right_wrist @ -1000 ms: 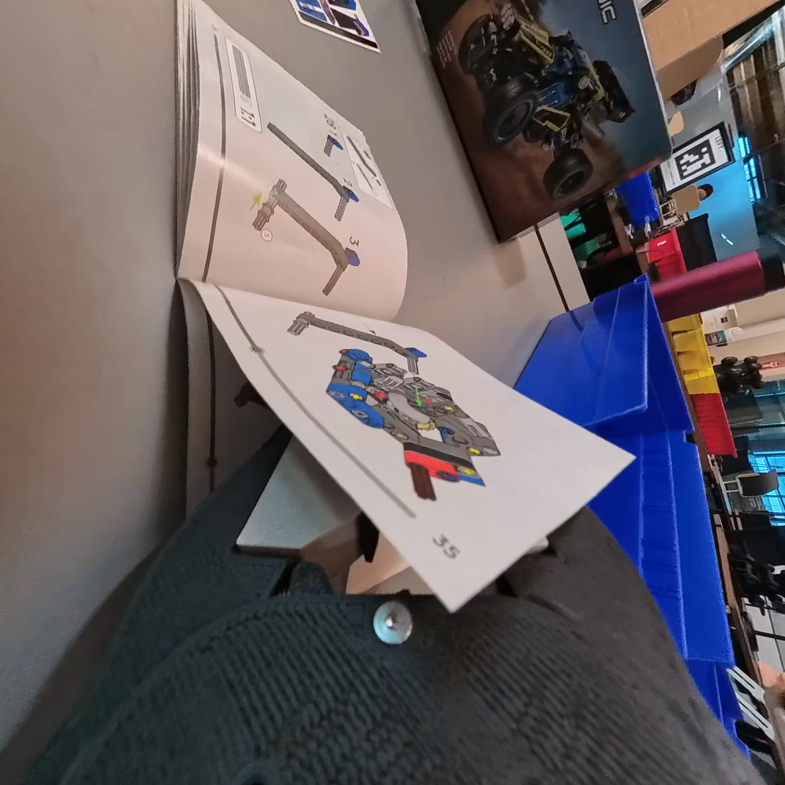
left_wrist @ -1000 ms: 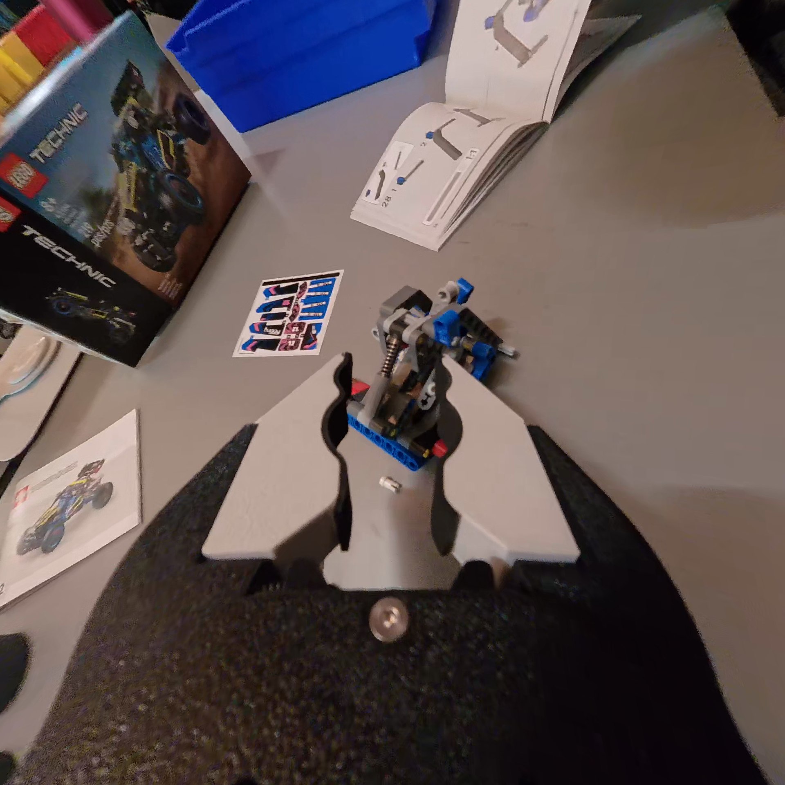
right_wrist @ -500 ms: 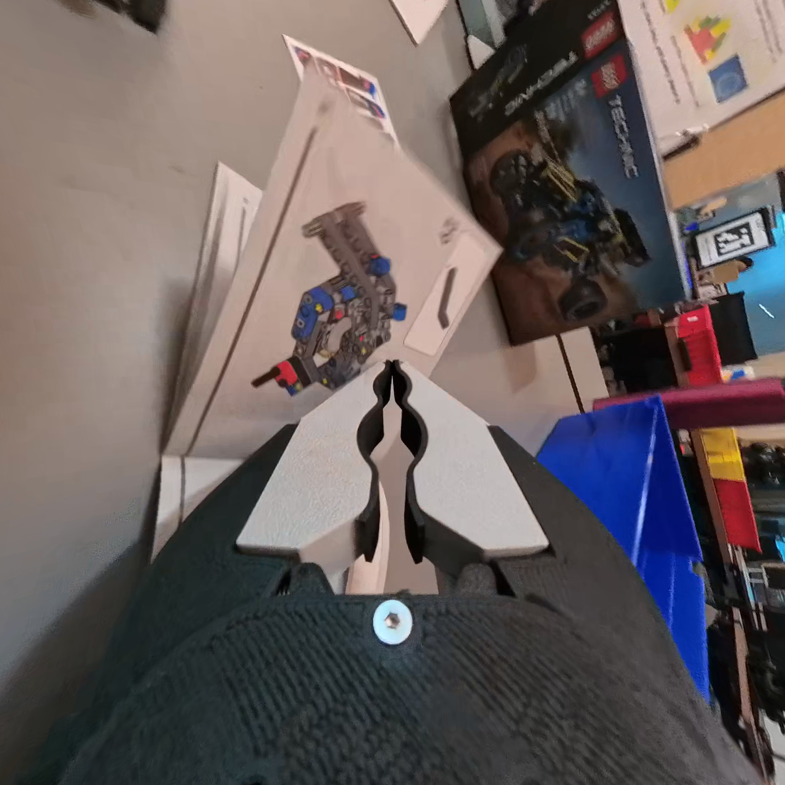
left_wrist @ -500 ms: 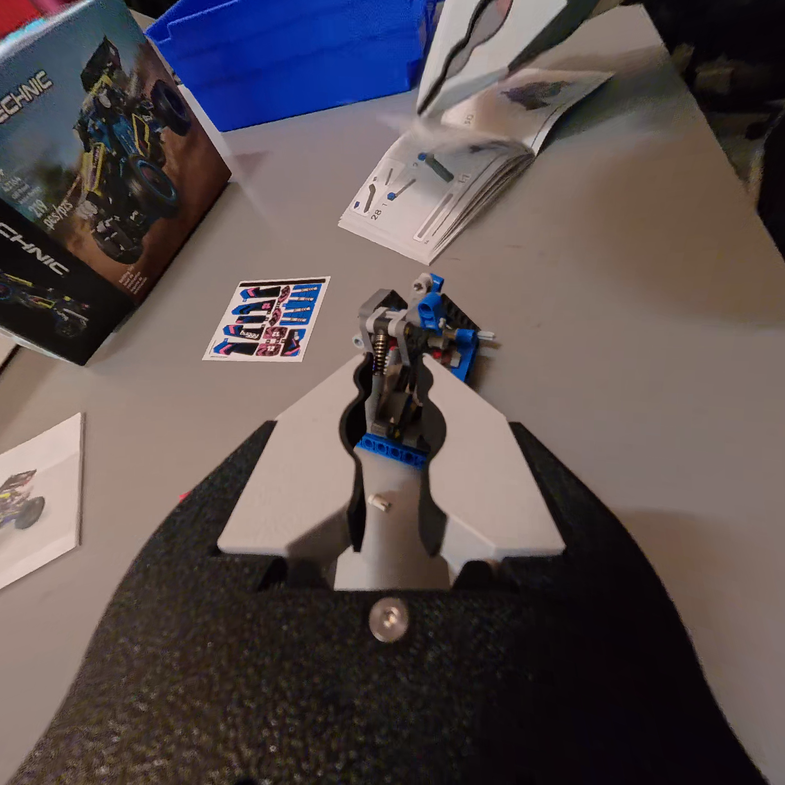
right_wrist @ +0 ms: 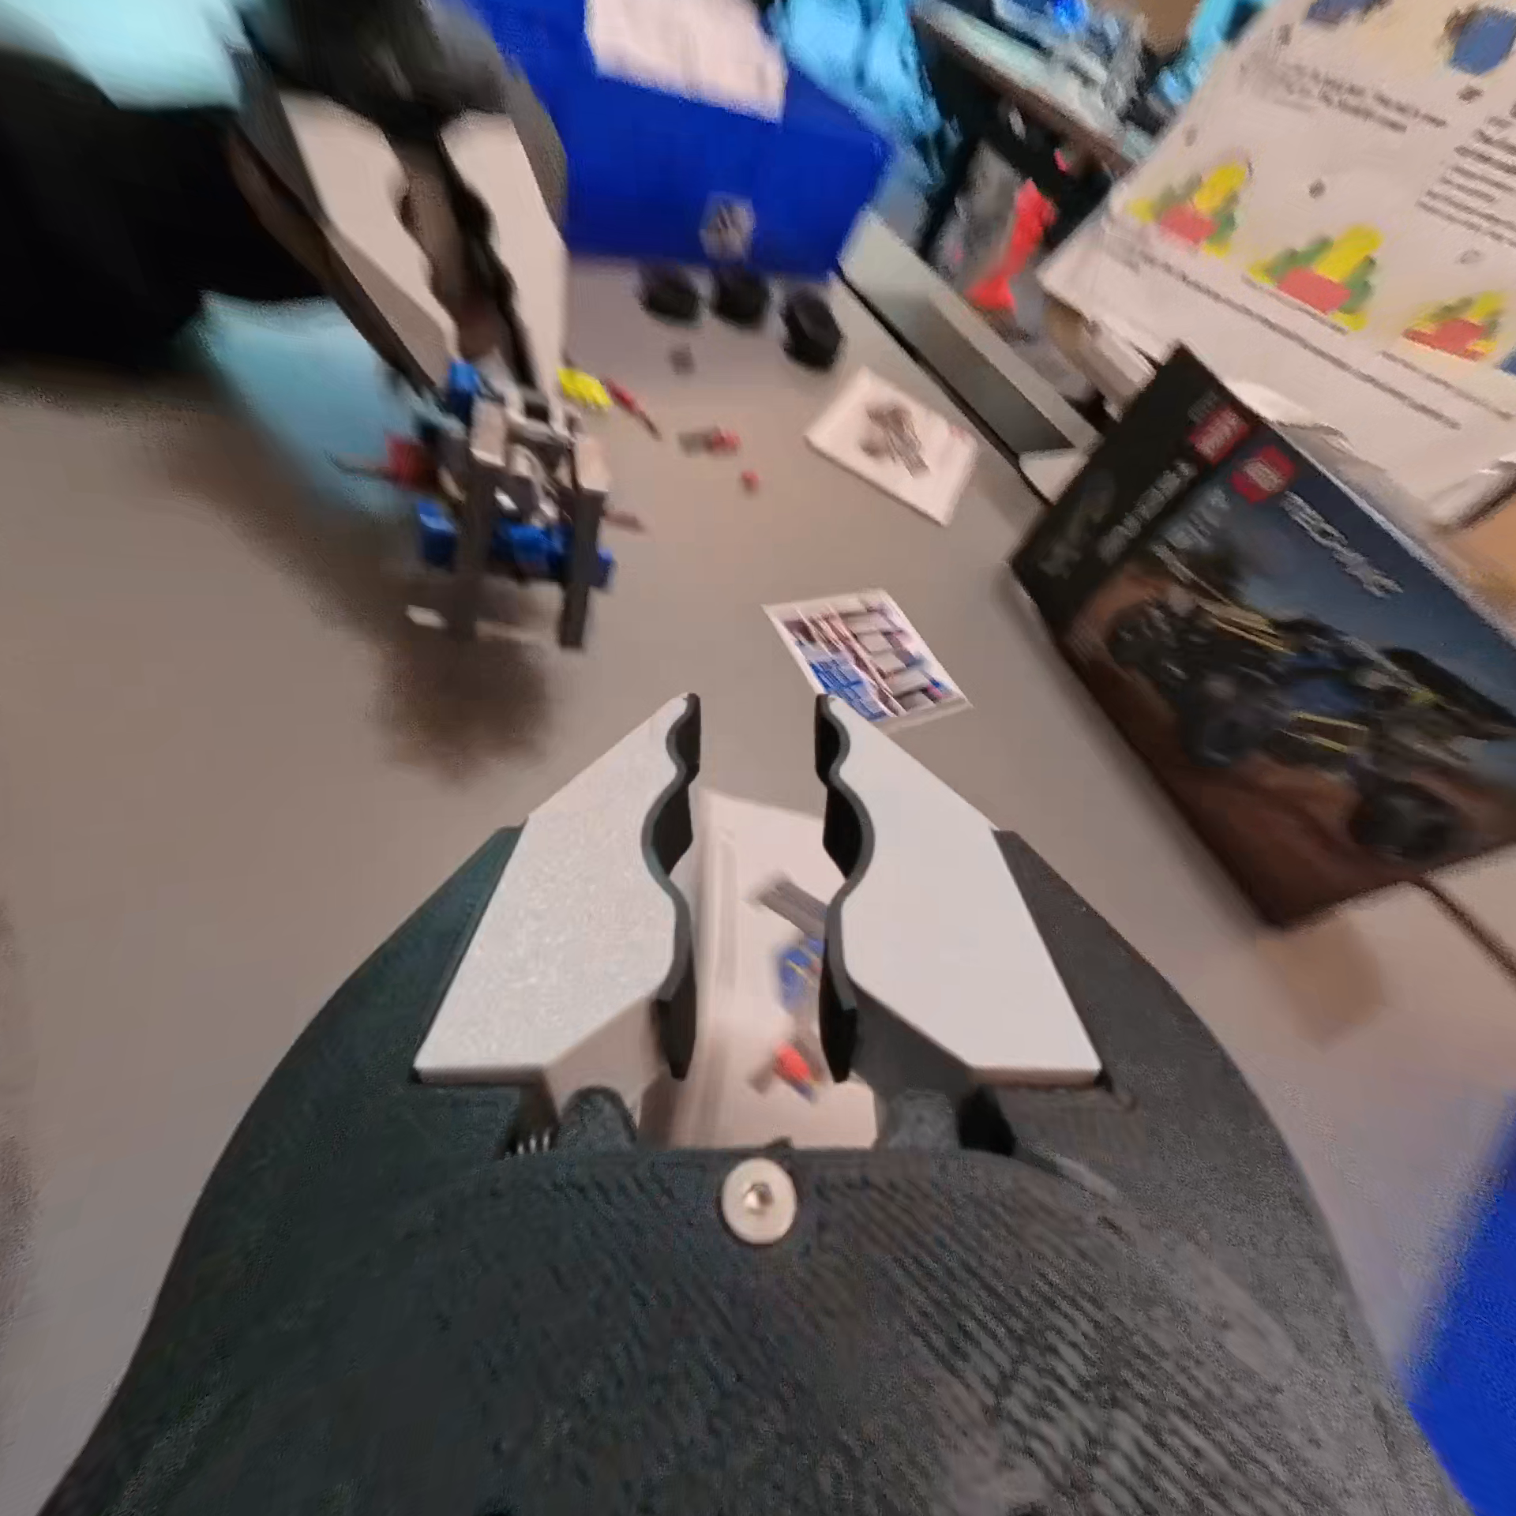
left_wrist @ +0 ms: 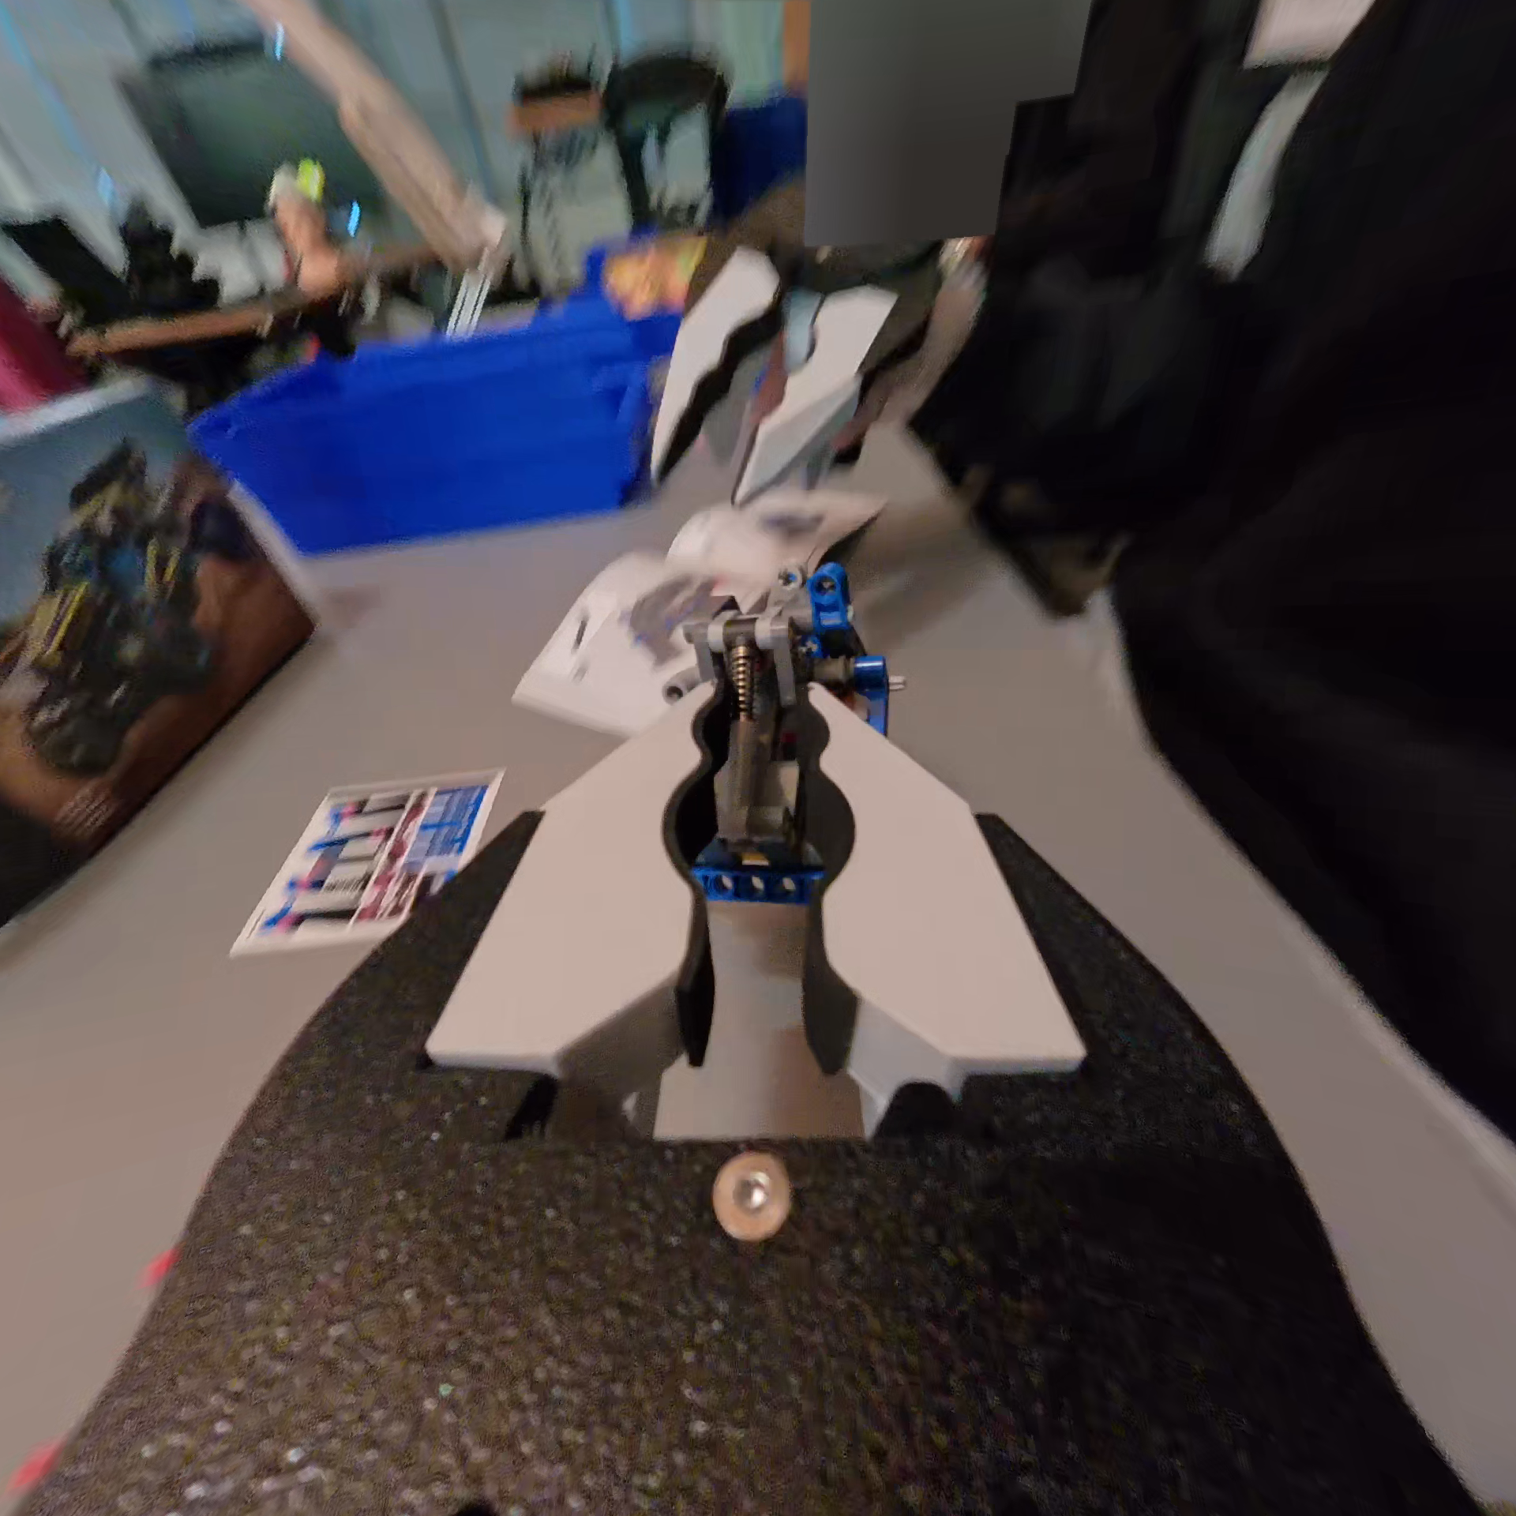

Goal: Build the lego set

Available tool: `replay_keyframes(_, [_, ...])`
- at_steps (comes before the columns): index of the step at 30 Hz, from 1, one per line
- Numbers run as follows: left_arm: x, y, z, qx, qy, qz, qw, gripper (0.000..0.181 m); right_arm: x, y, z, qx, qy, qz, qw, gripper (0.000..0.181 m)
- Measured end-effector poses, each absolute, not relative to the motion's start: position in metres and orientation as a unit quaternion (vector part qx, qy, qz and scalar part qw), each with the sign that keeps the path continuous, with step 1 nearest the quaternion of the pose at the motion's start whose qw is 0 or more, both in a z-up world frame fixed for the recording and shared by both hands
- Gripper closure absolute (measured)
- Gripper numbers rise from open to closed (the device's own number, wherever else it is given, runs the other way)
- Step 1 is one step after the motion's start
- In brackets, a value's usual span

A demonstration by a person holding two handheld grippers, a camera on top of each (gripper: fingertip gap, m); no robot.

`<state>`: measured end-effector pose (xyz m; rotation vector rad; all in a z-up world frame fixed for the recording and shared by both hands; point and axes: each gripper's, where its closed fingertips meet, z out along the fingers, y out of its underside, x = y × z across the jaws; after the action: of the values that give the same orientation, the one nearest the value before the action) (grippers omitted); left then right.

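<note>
My left gripper (left_wrist: 759, 705) is shut on the part-built blue, grey and black lego model (left_wrist: 763, 656), gripping its sides near the spring strut. In the right wrist view the left gripper (right_wrist: 492, 385) holds the model (right_wrist: 509, 509) above the grey table (right_wrist: 205, 738), with a shadow below it. My right gripper (right_wrist: 756, 714) is open and empty, hovering over the open instruction booklet (right_wrist: 763, 943). It also shows in the left wrist view (left_wrist: 705, 476), above the booklet (left_wrist: 623, 648). Both views are blurred.
A sticker sheet (right_wrist: 869, 656) lies on the table by the set's box (right_wrist: 1280, 697). Loose small parts (right_wrist: 705, 443), black tyres (right_wrist: 738, 303) and a leaflet (right_wrist: 894, 443) lie farther off. A blue bin (left_wrist: 426, 443) stands at the table's back. A person in dark clothing (left_wrist: 1312, 574) is at the right. Across from one pair of fingers to the other is roughly 12 cm.
My left gripper closed on the model and raised it. My right gripper let the booklet page go, opened and swung round to face the model.
</note>
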<state>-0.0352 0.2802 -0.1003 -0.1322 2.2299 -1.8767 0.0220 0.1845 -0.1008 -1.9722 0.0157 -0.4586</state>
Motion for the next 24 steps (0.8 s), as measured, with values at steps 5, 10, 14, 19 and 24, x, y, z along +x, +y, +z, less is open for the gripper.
replay_keyframes(5, [-0.082, 0.27, -0.045, 0.049, 0.642, -0.765, 0.001, 0.169, -0.044, 0.204, -0.049, -0.742, 0.019, 0.024, 0.669, 0.153])
replay_keyframes(10, [-0.106, 0.252, -0.022, 0.114, 0.574, -0.808, -0.064, 0.169, -0.088, 0.206, -0.018, -0.722, 0.001, 0.09, 0.686, 0.156])
replay_keyframes(14, [-0.113, 0.244, -0.014, 0.143, 0.536, -0.826, -0.104, 0.169, -0.114, 0.201, -0.019, -0.745, -0.033, 0.089, 0.66, 0.152])
replay_keyframes(19, [-0.116, 0.239, -0.013, 0.163, 0.512, -0.832, -0.137, 0.169, -0.117, 0.196, -0.007, -0.725, -0.032, 0.081, 0.684, 0.161])
replay_keyframes(24, [-0.119, 0.241, -0.015, 0.171, 0.51, -0.83, -0.146, 0.169, -0.124, 0.201, -0.012, -0.724, -0.047, 0.104, 0.68, 0.164])
